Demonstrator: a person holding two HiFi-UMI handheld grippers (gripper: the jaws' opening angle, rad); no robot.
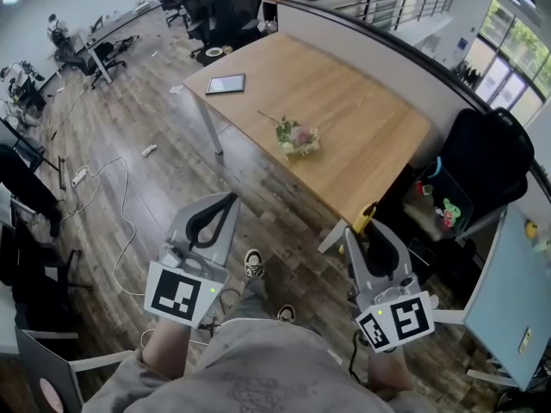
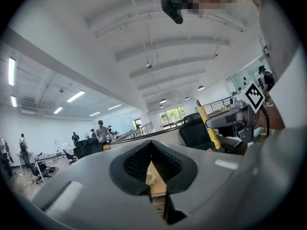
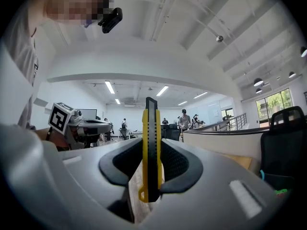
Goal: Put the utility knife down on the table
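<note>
Right gripper (image 3: 151, 152) fingers (image 3: 176, 164) clamp yellow utility knife (image 3: 150, 123), blade end upright. Left gripper (image 2: 152, 147) fingers (image 2: 136, 163) closed, empty. Both over floor (image 1: 129, 188), near side of wooden worktop (image 1: 344, 110).

An open-plan office: black swivel chairs (image 1: 225, 11), a long wooden bench (image 1: 362, 136), strip lights (image 2: 79, 96) overhead (cables (image 1: 127, 218) trail across the plank floor (image 1: 112, 119)).

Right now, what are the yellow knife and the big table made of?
The utility knife looks like smooth yellow plastic with a black strip down its middle. The table looks like pale matte wood, since grain lines show, though it could be laminate.
</note>
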